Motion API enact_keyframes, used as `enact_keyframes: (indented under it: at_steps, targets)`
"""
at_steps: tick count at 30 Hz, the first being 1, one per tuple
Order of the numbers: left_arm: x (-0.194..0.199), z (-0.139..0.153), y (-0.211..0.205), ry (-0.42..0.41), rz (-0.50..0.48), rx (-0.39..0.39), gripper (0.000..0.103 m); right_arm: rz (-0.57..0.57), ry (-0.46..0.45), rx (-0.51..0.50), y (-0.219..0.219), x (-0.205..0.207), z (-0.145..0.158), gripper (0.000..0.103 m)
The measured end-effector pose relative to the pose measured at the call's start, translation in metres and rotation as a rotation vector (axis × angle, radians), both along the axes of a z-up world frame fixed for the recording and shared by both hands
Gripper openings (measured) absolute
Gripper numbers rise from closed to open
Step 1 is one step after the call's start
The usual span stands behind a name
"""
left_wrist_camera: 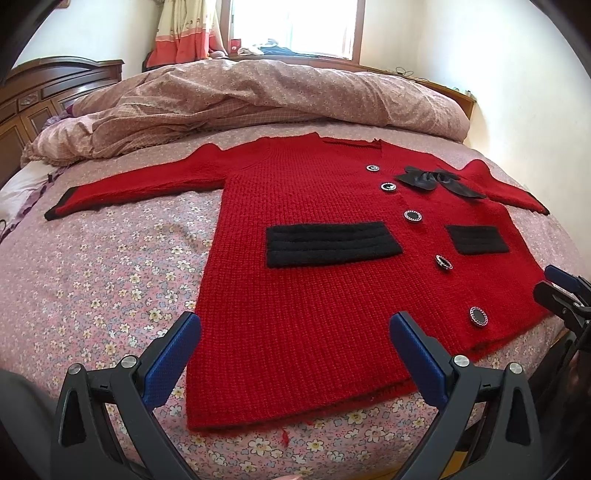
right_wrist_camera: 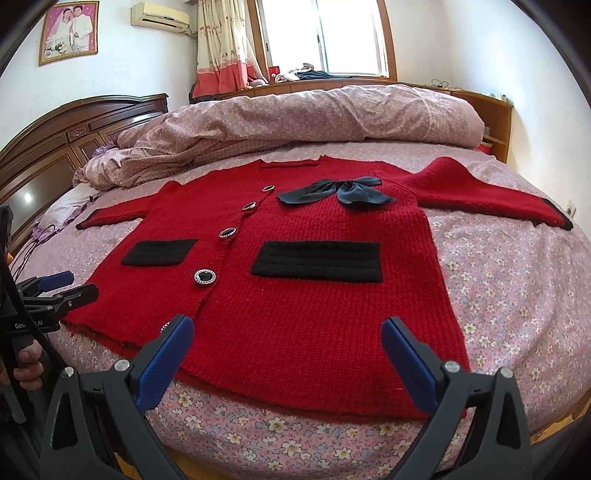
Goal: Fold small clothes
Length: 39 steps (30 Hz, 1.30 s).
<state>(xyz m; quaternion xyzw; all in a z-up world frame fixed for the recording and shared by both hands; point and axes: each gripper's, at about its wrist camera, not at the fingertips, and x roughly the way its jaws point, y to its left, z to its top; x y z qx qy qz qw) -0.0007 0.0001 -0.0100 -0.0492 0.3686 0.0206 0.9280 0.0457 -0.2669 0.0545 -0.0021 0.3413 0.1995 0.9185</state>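
Blue-padded left tongs [left_wrist_camera: 295,354] stand with jaws wide apart over the hem of a red knit cardigan [left_wrist_camera: 314,295], gripping nothing; the right tongs [right_wrist_camera: 288,350] are likewise spread apart and empty above the hem on the other side. Each pair also shows at the edge of the other's view, and on the body of the left pair, seen from the right wrist, partial white lettering reads "Gen…AI"; the middle letters are hidden. The cardigan lies flat, front up, on a bed [left_wrist_camera: 110,266] covered by a pink flowered sheet, both sleeves spread outward. It carries two black pocket patches [left_wrist_camera: 332,245], a row of black buttons [left_wrist_camera: 412,216] with sparkling rims, and a dark bow [right_wrist_camera: 338,192] near the neckline. Behind it, a rumpled duvet [left_wrist_camera: 258,96] lies across the bed. A framed wedding portrait [right_wrist_camera: 69,31] and an air conditioner [right_wrist_camera: 160,14] hang on the wall; no writing on either can be read.
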Motion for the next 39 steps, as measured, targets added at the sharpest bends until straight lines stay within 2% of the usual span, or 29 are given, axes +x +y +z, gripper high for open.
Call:
enact_keyframes:
  at_steps: [14, 19, 26, 31, 33, 37, 39]
  targets:
    - [0.000, 0.002, 0.000, -0.002, 0.004, -0.004, 0.099, 0.018, 0.008, -0.010, 0.006, 0.002, -0.001, 0.103]
    - [0.003, 0.005, 0.008, 0.001, 0.049, -0.017, 0.099, 0.043, 0.008, -0.013, 0.015, 0.005, 0.000, 0.103]
    - [0.028, 0.013, 0.077, 0.036, 0.213, -0.143, 0.099, 0.116, -0.004, 0.016, 0.053, 0.043, 0.004, 0.103]
    - [0.054, 0.022, 0.153, 0.027, 0.381, -0.143, 0.099, 0.203, 0.004, 0.093, 0.101, 0.073, 0.007, 0.103]
    - [0.067, 0.019, 0.193, 0.044, 0.462, -0.202, 0.099, 0.240, -0.002, 0.107, 0.120, 0.084, 0.008, 0.103]
    - [0.080, 0.001, 0.265, 0.024, 0.627, -0.439, 0.099, 0.282, -0.018, 0.113, 0.157, 0.109, 0.011, 0.103]
    - [0.087, -0.011, 0.292, 0.033, 0.702, -0.512, 0.098, 0.296, -0.008, 0.165, 0.171, 0.126, 0.016, 0.103]
